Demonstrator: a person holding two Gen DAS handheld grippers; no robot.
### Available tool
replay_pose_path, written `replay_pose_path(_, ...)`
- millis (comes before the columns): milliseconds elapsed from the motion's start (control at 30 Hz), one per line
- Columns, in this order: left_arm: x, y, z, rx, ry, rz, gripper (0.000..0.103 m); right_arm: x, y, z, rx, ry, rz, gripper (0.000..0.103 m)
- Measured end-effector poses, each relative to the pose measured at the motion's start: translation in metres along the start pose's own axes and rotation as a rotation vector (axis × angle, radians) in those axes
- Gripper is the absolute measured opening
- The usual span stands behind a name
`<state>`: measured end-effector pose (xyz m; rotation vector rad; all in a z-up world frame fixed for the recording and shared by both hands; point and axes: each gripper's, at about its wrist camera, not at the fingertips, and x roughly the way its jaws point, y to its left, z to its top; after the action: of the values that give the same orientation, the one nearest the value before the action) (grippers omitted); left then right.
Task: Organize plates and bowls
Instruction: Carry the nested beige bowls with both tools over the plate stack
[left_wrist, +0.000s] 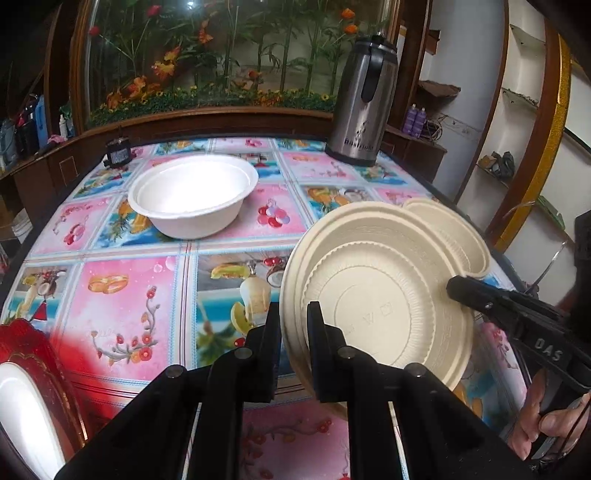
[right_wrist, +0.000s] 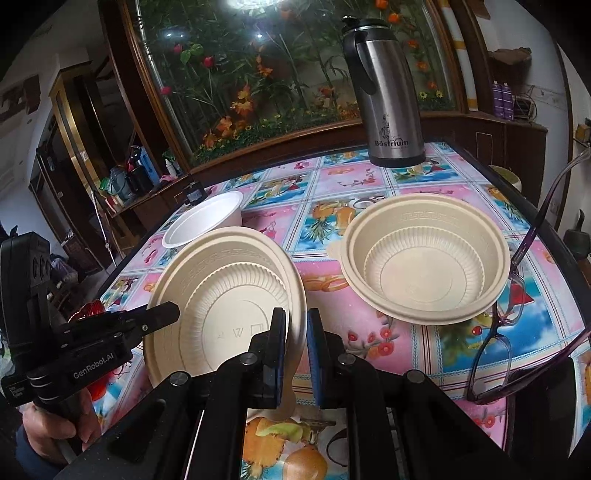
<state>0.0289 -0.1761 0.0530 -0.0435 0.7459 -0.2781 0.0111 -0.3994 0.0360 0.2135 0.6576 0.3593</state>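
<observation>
Through my left wrist camera, I am pinching the near rim of the cream bowl (left_wrist: 376, 302) with my left gripper (left_wrist: 293, 325), jaws nearly together with only the thin lip between them, the bowl tilting up off the tablecloth (left_wrist: 125, 295). It is looking like light, thin moulded plastic, stiff enough at the rolled rim but liable to flex, so the rim seems the place to hold. My right gripper (left_wrist: 452, 284) is biting the opposite edge. A white bowl (left_wrist: 192, 199) is sitting farther back. Through my right wrist camera, my right gripper (right_wrist: 297, 332) is clamping that same bowl's rim, pads almost meeting, while a second cream bowl (right_wrist: 424, 258) is resting upright just beside it, near the thermos (right_wrist: 388, 92).
</observation>
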Motion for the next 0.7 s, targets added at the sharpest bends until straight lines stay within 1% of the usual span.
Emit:
replay_pose_path(67, -0.007, 0.0, 0.0, -0.003, -0.013, 0.005, 0.013, 0.0, 0.0, 0.0, 0.003, 0.001, 0.008, 0.012)
replay_pose_path(133, -0.018, -0.001, -0.001, 0.003, -0.033, 0.012, 0.013, 0.0, 0.0, 0.0, 0.024, 0.017, 0.035, 0.012)
replay_pose_path(233, -0.036, 0.0, -0.005, 0.007, -0.056, 0.028, 0.013, -0.002, 0.007, -0.003, 0.032, 0.037, 0.036, 0.012)
replay_pose_path(333, -0.052, 0.006, -0.01, -0.005, -0.07, 0.03, 0.013, -0.009, 0.015, -0.003, 0.052, 0.049, 0.064, 0.012)
replay_pose_path(467, -0.071, 0.016, -0.016, -0.025, -0.089, 0.047, 0.013, -0.021, 0.035, 0.0, 0.021, 0.04, 0.066, 0.012)
replay_pose_path(533, -0.081, 0.024, -0.02, -0.041, -0.098, 0.049, 0.018, -0.025, 0.048, 0.002, -0.003, 0.042, 0.066, 0.012)
replay_pose_path(700, -0.106, 0.05, -0.024, -0.095, -0.129, 0.078, 0.018, -0.024, 0.081, 0.009, -0.056, 0.052, 0.107, 0.013)
